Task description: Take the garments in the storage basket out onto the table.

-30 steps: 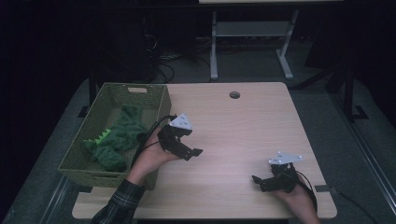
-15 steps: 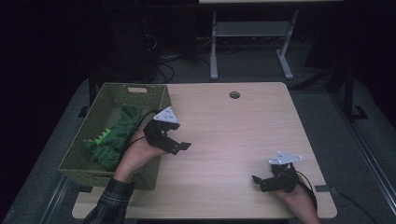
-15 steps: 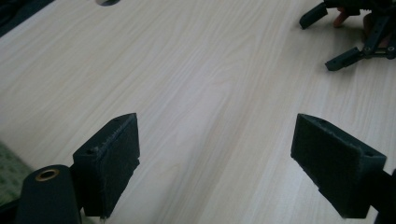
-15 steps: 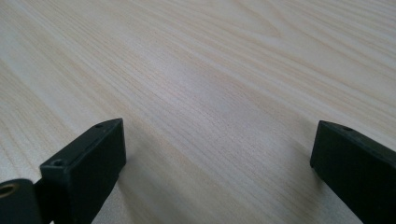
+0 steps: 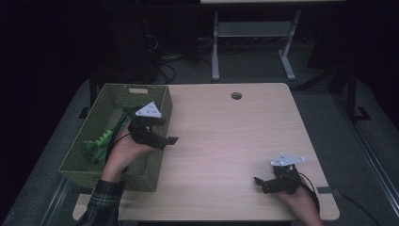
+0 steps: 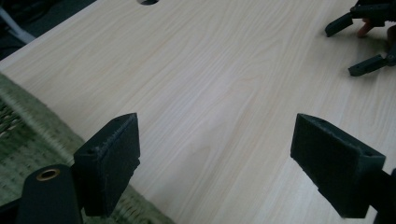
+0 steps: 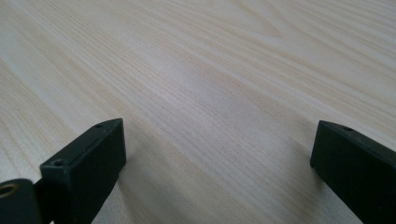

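A green woven basket (image 5: 109,176) stands on the left part of the wooden table (image 5: 226,132). Inside it lies a green plush toy (image 5: 99,144), partly hidden by the person's left hand. My left gripper (image 5: 165,133) hovers at the basket's right wall, pointing right over the table. It is open with nothing between its jaws (image 6: 217,130), and the basket's rim (image 6: 28,140) shows beside its left jaw. My right gripper (image 5: 260,184) rests low near the table's front right, open and empty (image 7: 219,128). It also appears far off in the left gripper view (image 6: 364,42).
A round cable hole (image 5: 236,95) sits near the table's far edge. A metal stand (image 5: 249,33) and cables lie on the dark floor behind the table. Bare wood stretches between the two grippers.
My left gripper has moved left and back from the table's middle to the basket's right wall, staying open. The right gripper has not moved.
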### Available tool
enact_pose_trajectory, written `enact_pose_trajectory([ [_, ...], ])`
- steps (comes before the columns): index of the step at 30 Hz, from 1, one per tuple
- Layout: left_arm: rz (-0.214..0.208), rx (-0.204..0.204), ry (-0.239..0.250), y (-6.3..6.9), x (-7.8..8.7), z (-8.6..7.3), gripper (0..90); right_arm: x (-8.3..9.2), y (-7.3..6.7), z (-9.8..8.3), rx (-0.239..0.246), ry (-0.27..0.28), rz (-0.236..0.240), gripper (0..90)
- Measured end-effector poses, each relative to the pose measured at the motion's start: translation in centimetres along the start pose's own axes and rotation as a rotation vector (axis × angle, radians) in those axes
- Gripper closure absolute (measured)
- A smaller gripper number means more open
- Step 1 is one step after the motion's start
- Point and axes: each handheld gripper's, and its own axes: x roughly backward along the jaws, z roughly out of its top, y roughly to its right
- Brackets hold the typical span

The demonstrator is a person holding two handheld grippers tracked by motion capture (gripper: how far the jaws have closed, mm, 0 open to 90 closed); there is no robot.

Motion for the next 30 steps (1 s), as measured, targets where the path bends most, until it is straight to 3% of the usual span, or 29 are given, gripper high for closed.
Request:
enact_pose_trajectory([
  [8, 0.04, 0.04, 0.001, -1.5, 1.0, -1.0, 15.3, 0.0, 0.0, 0.0, -0.001, 0.0, 0.0, 3.3],
  [30, 0.153, 0.091, -0.013, -4.8, 4.1, -4.1, 23.2, 0.0, 0.0, 0.0, 0.001, -0.001, 0.0, 3.3],
])
